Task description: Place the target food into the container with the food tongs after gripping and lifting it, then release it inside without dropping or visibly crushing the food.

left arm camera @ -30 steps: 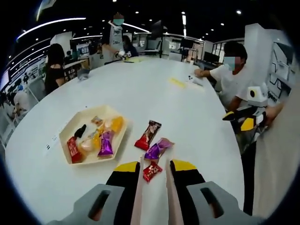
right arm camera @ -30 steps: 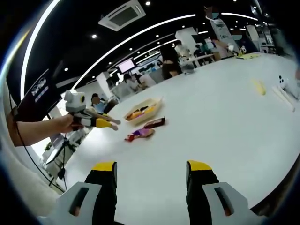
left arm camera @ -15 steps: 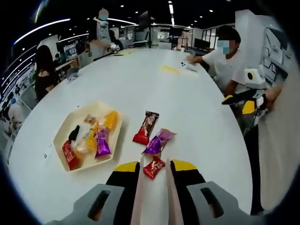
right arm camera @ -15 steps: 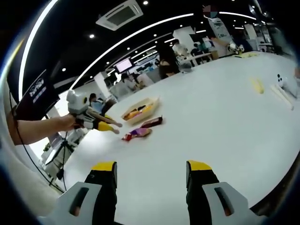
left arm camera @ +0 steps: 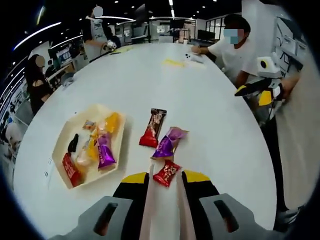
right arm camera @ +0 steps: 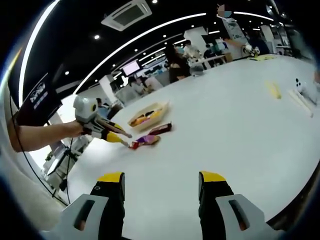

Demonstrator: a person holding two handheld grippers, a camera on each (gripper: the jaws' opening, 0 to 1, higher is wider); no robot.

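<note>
a: we start at the left of the left gripper view. cream hexagonal tray (left arm camera: 60,150) on the white table (left arm camera: 150,75), several wrapped snacks lying in it, a purple one (left arm camera: 104,156) among them.

b: moving right, three wrappers lie loose on the table just beside the tray: dark red bar (left arm camera: 153,127), purple packet (left arm camera: 168,142), small red packet (left arm camera: 167,173). we put the small red one nearest the tongs.

a: tongs (left arm camera: 164,187) are two pale blades rising between the left gripper (left arm camera: 164,181) jaws. blades stand a narrow gap apart, nothing between them. their tips sit at the near edge of the small red packet; we cannot tell if they touch it.

b: far right of that view, the right gripper (left arm camera: 256,90) is held off the table edge.

a: right gripper view: a hand (right arm camera: 75,128) carries the left gripper, its tips down by the loose wrappers (right arm camera: 145,141), tray just behind.

b: right gripper (right arm camera: 162,181) jaws wide apart, holding nothing, over bare table.
</note>
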